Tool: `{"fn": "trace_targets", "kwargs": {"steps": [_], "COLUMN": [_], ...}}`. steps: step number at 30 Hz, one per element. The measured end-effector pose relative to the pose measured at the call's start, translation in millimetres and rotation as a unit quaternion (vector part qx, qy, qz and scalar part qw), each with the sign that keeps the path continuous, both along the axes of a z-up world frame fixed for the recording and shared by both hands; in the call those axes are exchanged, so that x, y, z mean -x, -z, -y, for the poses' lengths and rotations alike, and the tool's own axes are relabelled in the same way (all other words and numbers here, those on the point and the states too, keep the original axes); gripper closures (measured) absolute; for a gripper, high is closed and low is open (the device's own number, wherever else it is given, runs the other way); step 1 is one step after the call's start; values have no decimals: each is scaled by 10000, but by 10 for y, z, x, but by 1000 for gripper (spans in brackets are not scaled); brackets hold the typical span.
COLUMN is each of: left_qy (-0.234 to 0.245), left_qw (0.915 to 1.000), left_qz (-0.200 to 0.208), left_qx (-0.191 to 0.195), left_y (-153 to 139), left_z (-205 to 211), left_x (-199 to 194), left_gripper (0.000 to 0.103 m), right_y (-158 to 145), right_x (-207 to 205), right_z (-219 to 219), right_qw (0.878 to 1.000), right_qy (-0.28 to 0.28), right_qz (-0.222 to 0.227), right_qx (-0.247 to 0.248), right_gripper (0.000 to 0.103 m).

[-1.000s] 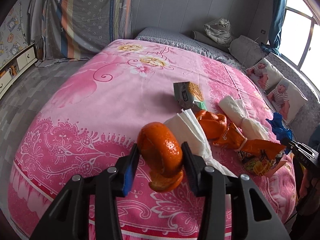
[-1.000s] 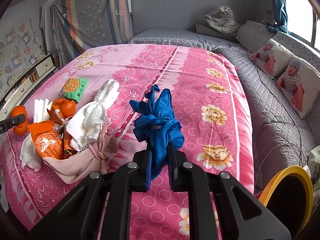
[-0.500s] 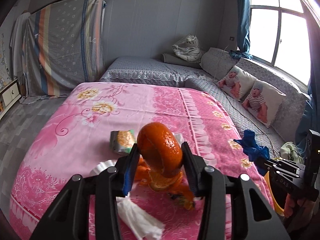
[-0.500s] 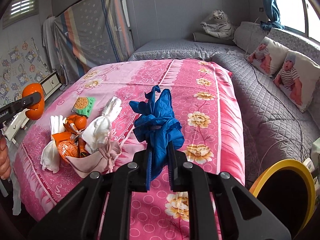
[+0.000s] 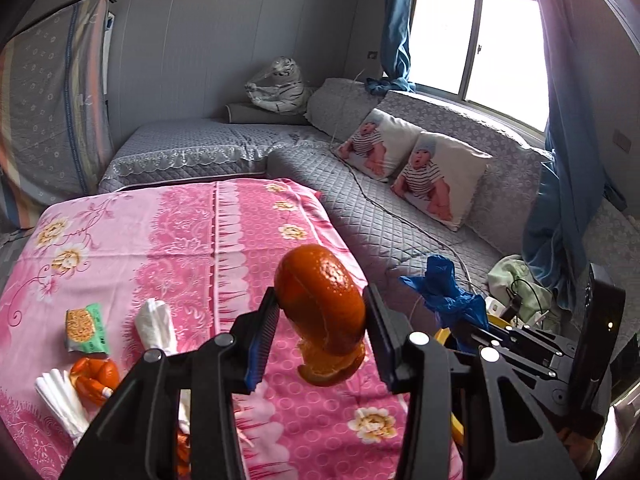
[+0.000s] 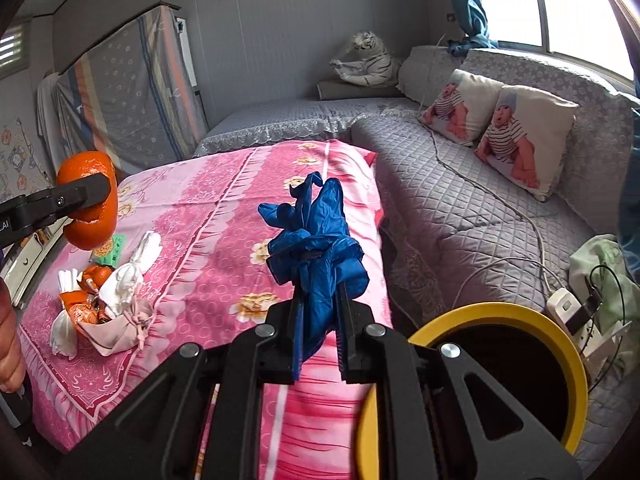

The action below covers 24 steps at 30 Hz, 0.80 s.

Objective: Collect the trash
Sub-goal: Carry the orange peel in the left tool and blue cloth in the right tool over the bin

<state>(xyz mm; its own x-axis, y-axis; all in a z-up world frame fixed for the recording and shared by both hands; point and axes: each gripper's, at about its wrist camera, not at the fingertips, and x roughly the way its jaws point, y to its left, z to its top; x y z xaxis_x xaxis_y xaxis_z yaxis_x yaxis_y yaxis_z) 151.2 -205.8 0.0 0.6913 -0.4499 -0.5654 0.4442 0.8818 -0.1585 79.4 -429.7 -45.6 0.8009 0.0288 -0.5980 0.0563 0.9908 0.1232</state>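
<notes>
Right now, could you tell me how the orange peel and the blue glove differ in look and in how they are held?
The orange peel is a stiff, glossy curved shell; the blue glove is limp and crumpled. The left gripper has its jaws apart around the peel; the right gripper has its jaws nearly together on the thin glove. Both are held above the pink bedspread.

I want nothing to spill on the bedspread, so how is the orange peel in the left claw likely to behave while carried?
The orange peel looks like a hollow shell, so probably light. A torn flap hangs below the left claw, so it may flex or tear off if shaken. Its glossy skin could slip, though the ribbed pads should hold it.
</notes>
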Motion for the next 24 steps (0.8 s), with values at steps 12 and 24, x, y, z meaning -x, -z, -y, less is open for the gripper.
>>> {"fn": "trace_targets", "kwargs": {"steps": [12,24], "left_qy": [689,1078], "left_qw": [9976,9938], "left_qz": [-39,-282], "left_qx": [-13,12], "left_y": [22,291], "left_z": [917,1494], "left_x": [108,197], "left_gripper": [62,62], "right_y": [39,202], "right_x": [388,620], "right_z": [762,1180], "right_qw": [9950,9876], "right_qy": [997,1558], "right_qz": [22,-134], "right_qx": [-52,-126], "right_gripper": [91,91]}}
